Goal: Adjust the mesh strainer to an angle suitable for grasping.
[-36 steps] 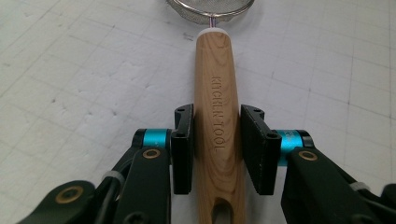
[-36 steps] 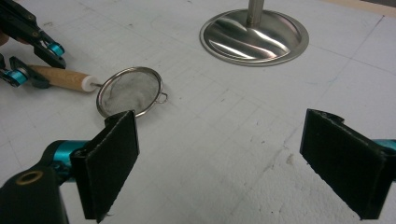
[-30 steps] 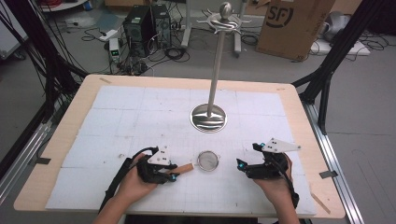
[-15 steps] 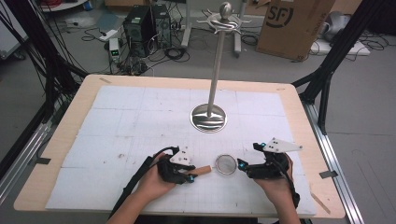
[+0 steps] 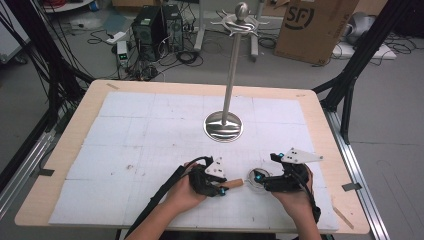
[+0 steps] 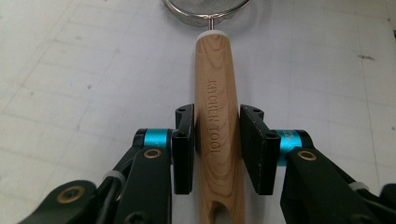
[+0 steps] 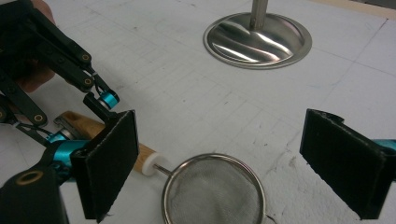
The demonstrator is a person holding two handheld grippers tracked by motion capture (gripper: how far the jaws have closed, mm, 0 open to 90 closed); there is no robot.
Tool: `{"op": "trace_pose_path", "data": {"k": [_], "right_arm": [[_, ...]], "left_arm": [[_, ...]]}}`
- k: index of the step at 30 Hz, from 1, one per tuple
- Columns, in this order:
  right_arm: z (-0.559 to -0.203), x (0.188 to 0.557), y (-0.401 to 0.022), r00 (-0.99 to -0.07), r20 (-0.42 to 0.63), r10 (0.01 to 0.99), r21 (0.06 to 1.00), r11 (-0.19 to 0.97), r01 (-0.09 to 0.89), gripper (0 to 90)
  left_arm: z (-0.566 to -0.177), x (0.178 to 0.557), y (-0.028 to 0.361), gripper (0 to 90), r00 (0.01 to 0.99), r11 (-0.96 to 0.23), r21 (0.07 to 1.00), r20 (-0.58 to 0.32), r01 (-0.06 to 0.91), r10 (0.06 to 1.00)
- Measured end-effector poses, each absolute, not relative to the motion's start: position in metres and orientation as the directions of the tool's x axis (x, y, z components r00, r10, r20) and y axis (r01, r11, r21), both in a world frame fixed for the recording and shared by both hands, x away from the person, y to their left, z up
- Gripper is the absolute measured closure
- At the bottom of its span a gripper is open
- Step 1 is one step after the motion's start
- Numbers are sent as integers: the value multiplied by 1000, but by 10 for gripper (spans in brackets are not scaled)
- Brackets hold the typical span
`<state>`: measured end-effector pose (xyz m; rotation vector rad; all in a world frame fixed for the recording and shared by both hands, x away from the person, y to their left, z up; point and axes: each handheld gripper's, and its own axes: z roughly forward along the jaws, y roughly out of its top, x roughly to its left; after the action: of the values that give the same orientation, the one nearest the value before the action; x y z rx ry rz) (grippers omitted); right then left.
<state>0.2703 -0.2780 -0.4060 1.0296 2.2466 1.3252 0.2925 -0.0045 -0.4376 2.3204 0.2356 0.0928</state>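
Strainer (image 5: 256, 181) low over white mat (image 5: 150, 145), near table's front edge, between both grippers; metal stand (image 5: 223, 125) well behind. Wooden handle (image 6: 218, 135) clamped between pads of left gripper (image 5: 221, 190), mesh bowl (image 7: 214, 193) pointing toward right gripper (image 5: 256, 176). Right gripper's jaws wide apart, straddling bowl, pads not touching rim. Left gripper view: "KITCHEN TOOL" lettering on handle, hanging slot at its end, white collar at wire neck. Right gripper view: mesh weave, stand's mirrored base (image 7: 258, 41), left gripper's blue-capped fingers (image 7: 108, 99) around handle.
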Motion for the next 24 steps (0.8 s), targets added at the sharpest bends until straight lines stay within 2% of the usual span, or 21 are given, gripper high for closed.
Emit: {"op": "trace_pose_path", "data": {"k": [6, 9, 13, 18, 24], "right_arm": [[-406, 270, -278, -682, 74, 727, 857, 304, 417, 105], [-406, 270, -278, -682, 76, 727, 856, 303, 418, 105], [-406, 269, -278, -682, 77, 728, 856, 302, 419, 105], [-407, 270, -277, -684, 73, 725, 855, 307, 417, 105], [-407, 270, -275, -685, 75, 724, 852, 310, 421, 105]], "left_arm": [[-438, 294, -6, 666, 982, -682, 717, -17, 143, 188], [-439, 291, -5, 582, 980, -689, 710, -6, 143, 198], [-439, 288, 3, 513, 979, -688, 712, 2, 143, 206], [-439, 291, 21, 476, 967, -675, 715, -2, 181, 257], [-439, 302, 33, 473, 946, -646, 730, -5, 225, 324]]}}
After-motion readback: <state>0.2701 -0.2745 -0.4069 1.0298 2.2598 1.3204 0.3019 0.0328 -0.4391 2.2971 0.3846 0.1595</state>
